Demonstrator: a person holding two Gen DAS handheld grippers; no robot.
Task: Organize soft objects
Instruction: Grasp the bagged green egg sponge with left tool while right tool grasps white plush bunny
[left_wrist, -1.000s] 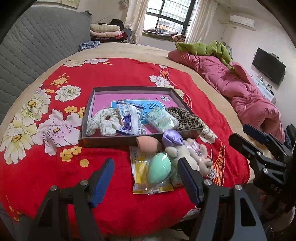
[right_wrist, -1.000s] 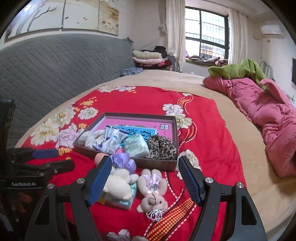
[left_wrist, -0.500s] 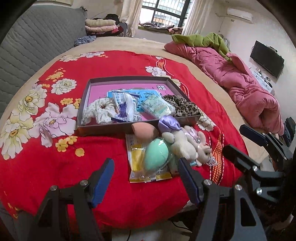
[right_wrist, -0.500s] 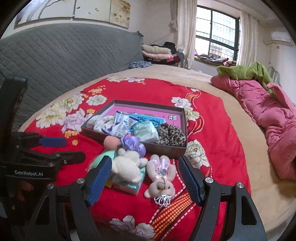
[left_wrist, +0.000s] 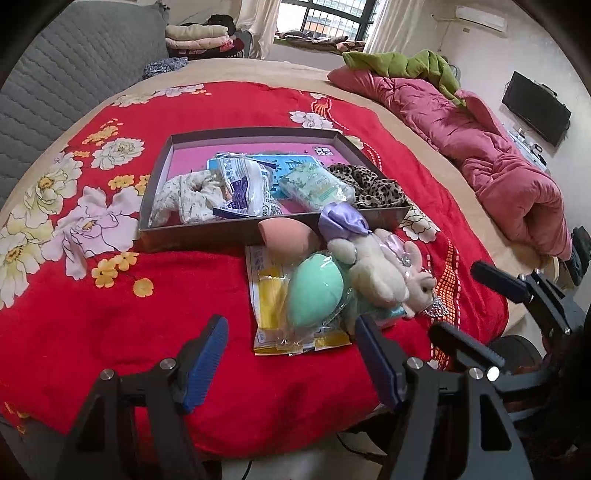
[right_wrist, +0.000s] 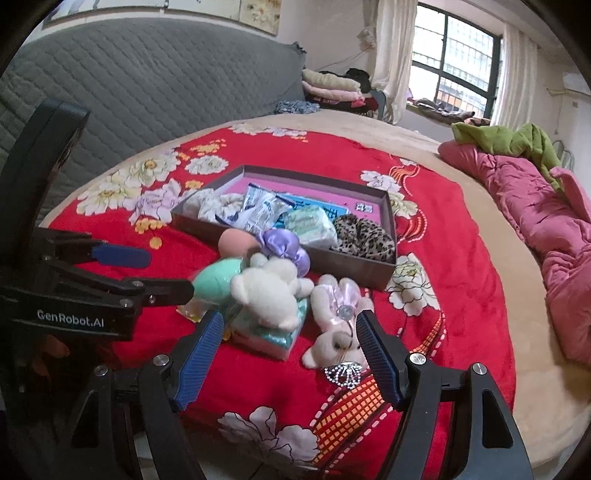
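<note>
A shallow brown box (left_wrist: 195, 236) (right_wrist: 354, 269) with a pink floor lies on the red bedspread and holds a pale scrunchie (left_wrist: 184, 197), plastic packets (left_wrist: 243, 184), a tissue pack (left_wrist: 314, 182) and a leopard scrunchie (left_wrist: 373, 186). In front of it lie a peach sponge (left_wrist: 286, 234), a mint sponge in a packet (left_wrist: 314, 290), a white plush bear with a purple bow (right_wrist: 267, 291) and a pink-bowed plush (right_wrist: 338, 325). My left gripper (left_wrist: 291, 354) is open just short of the mint sponge. My right gripper (right_wrist: 290, 354) is open, with both plush toys just beyond its fingertips.
A pink quilt (left_wrist: 480, 147) with a green blanket (left_wrist: 399, 62) lies along the bed's right side. A grey padded headboard (right_wrist: 147, 85) stands behind, and folded clothes (left_wrist: 199, 37) are stacked at the far end. The bed's front edge runs just below the grippers.
Both grippers have sunk toward the bedspread and come closer to the loose toys and sponges, which now look larger. Both stay open; nothing on the bed has moved.
</note>
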